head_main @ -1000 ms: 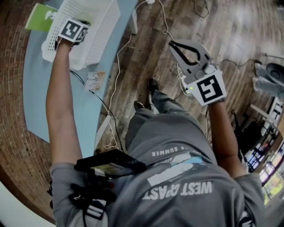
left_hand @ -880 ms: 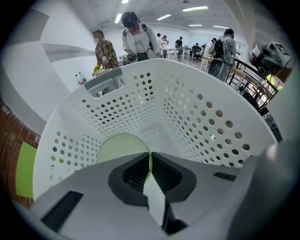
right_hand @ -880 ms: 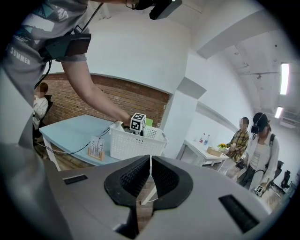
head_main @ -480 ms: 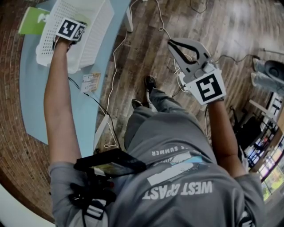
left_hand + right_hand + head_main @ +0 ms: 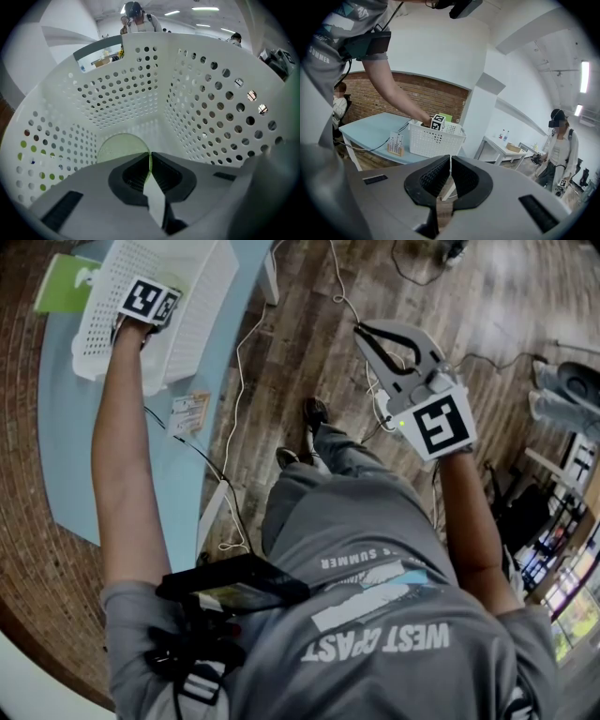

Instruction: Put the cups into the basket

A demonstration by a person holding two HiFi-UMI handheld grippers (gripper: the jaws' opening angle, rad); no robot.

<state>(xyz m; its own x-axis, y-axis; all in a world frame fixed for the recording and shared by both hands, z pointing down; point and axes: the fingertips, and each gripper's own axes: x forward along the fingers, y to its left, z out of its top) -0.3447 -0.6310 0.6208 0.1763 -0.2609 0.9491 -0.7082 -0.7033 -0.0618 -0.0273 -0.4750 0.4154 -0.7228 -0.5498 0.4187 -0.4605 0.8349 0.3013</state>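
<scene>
A white perforated basket (image 5: 202, 306) stands on the pale blue table (image 5: 66, 427). My left gripper (image 5: 150, 161) reaches steeply down inside the basket (image 5: 211, 108), shut on the thin wall of a pale green cup (image 5: 119, 147). The cup hangs close above the basket's floor; whether it touches I cannot tell. In the head view only the left gripper's marker cube (image 5: 150, 301) shows above the rim. My right gripper (image 5: 370, 334) is held over the wooden floor, away from the table, its jaws shut with nothing between them (image 5: 450, 176). From there the basket (image 5: 436, 136) is seen far off.
A small card stand (image 5: 190, 413) sits on the table near the basket. A green sheet (image 5: 66, 285) lies beyond it. Cables (image 5: 246, 381) trail over the wooden floor. A person with a headset (image 5: 558, 145) stands by a white table (image 5: 501, 143) farther off.
My left hand has sunk a little deeper into the basket with the cup. The right gripper has stayed where it was.
</scene>
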